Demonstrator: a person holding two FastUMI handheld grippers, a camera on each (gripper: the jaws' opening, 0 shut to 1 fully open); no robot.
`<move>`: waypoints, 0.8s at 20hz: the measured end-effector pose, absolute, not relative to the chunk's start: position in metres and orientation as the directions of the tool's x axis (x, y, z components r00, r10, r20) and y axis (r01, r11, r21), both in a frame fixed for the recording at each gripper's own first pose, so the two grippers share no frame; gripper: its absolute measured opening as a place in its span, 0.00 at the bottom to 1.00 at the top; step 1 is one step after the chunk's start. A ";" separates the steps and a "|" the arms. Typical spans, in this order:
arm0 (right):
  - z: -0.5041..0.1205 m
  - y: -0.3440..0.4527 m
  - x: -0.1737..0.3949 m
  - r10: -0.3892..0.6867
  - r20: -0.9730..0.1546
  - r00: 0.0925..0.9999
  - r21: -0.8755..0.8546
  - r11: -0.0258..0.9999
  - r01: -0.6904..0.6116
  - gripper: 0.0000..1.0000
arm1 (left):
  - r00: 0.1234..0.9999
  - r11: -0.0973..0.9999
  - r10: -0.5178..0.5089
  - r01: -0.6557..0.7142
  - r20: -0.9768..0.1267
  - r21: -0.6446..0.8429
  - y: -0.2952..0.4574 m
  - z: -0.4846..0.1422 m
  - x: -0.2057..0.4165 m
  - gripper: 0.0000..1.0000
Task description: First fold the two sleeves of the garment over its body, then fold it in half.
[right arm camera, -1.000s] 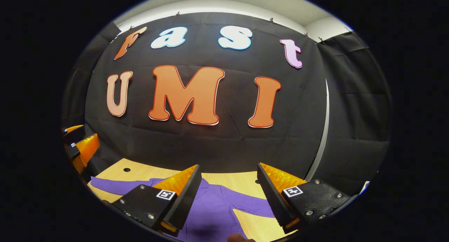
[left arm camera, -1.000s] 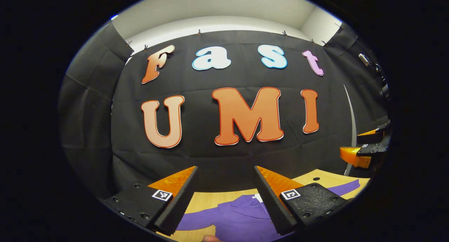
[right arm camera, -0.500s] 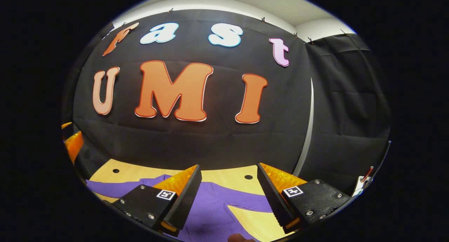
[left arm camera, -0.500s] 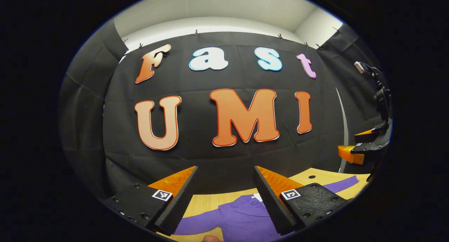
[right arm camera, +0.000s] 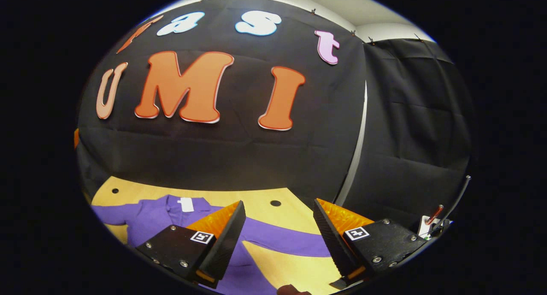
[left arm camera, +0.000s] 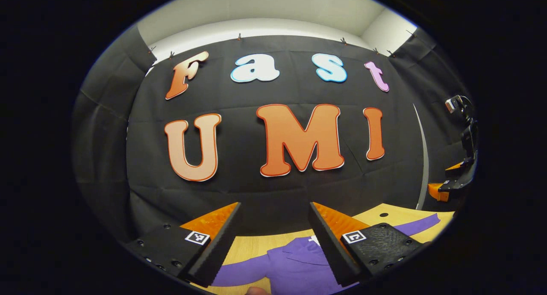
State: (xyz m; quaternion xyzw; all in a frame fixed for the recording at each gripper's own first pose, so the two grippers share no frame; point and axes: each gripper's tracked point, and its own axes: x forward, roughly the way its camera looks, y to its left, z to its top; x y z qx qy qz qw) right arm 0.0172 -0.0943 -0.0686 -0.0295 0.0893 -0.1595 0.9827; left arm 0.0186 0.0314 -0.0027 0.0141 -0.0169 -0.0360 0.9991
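A purple long-sleeved garment (left arm camera: 295, 265) lies flat on the wooden table (left arm camera: 252, 246), collar toward the booth wall. My left gripper (left arm camera: 274, 205) hovers open above its collar area with nothing between the fingers. One sleeve (left arm camera: 421, 224) runs off to the right. Farther right, my right gripper (left arm camera: 448, 186) hangs in the air above that sleeve's end. In the right gripper view the garment (right arm camera: 149, 218) shows a white neck label (right arm camera: 186, 204), and its sleeve (right arm camera: 290, 240) stretches out under my open, empty right gripper (right arm camera: 278, 202).
Black cloth walls close the table's far side and right side. The tabletop (right arm camera: 265, 194) has small round holes (right arm camera: 275, 203). A clip with a cable (right arm camera: 429, 220) sits at the right edge. A fingertip (right arm camera: 292, 290) shows at the bottom.
My right gripper has swung right and tipped down, so more of the table, the collar and the sleeve show. The left gripper has barely moved. Both stay open.
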 end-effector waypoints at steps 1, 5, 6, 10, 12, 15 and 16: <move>-0.077 -0.107 0.022 -0.327 -0.181 0.927 -0.084 0.945 0.317 0.95 | 0.997 0.997 -0.066 0.065 0.036 0.035 0.026 0.000 0.020 0.96; -0.112 -0.158 0.035 -0.369 -0.241 0.898 -0.079 0.929 0.361 0.95 | 0.999 0.999 -0.043 0.043 0.013 0.034 -0.001 -0.003 0.025 0.96; -0.120 -0.172 0.038 -0.386 -0.255 0.886 -0.090 0.922 0.376 0.95 | 0.999 0.999 -0.039 0.039 0.005 0.037 -0.008 -0.005 0.027 0.96; -0.170 -0.215 0.048 -0.405 -0.380 0.832 -0.111 0.912 0.394 0.95 | 1.000 0.999 -0.028 0.029 -0.013 0.046 -0.033 -0.004 0.030 0.96; -0.198 -0.231 0.046 -0.397 -0.472 0.787 -0.090 0.910 0.405 0.96 | 0.999 0.999 -0.032 0.033 -0.026 0.043 -0.042 -0.006 0.028 0.96; -0.232 -0.248 0.047 -0.360 -0.582 0.729 -0.032 0.906 0.422 0.96 | 0.998 0.999 -0.012 0.014 -0.062 0.036 -0.049 -0.015 0.028 0.96; -0.245 -0.255 0.050 -0.347 -0.622 0.702 -0.021 0.903 0.428 0.96 | 0.997 0.999 -0.001 0.004 -0.075 0.035 -0.050 -0.019 0.027 0.96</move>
